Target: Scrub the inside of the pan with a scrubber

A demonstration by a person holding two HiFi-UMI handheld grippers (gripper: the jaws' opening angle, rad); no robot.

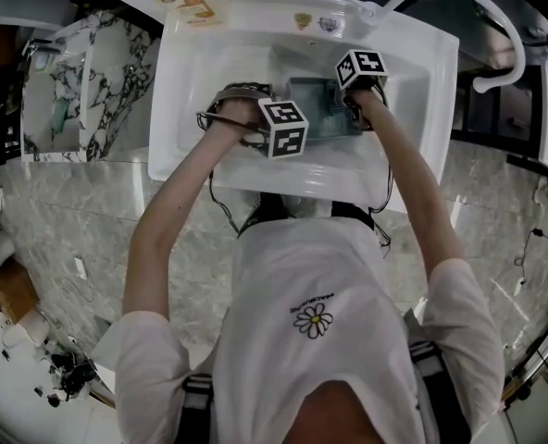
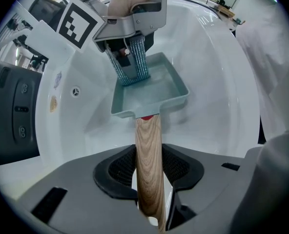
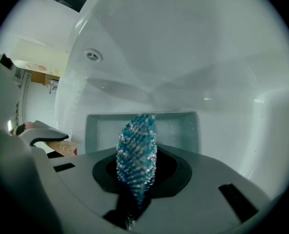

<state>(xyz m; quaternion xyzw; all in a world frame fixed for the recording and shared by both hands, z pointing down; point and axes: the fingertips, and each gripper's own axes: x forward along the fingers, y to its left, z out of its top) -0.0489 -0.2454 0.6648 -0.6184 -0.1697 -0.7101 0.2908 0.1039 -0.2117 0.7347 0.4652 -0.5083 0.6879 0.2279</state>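
Two grippers are down in the white sink (image 1: pixel 413 91). On the left, my left gripper (image 2: pixel 149 177) is clamped partway shut on the pan's wooden handle (image 2: pixel 148 145). The teal pan (image 2: pixel 156 89) sits mid-basin. On the right, my right gripper (image 3: pixel 134 189) pinches the blue scrubber (image 3: pixel 137 150), which hangs down into the pan.

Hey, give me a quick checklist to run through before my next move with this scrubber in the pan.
1. Handle grip: left gripper shut on the pan's wooden handle: ok.
2. Tool grip: right gripper shut on the scrubber: ok.
3. Scrubber tip inside the pan: ok.
4. Pan held inside the sink: ok.
5. Scrubber pressing on the pan floor: cannot tell.
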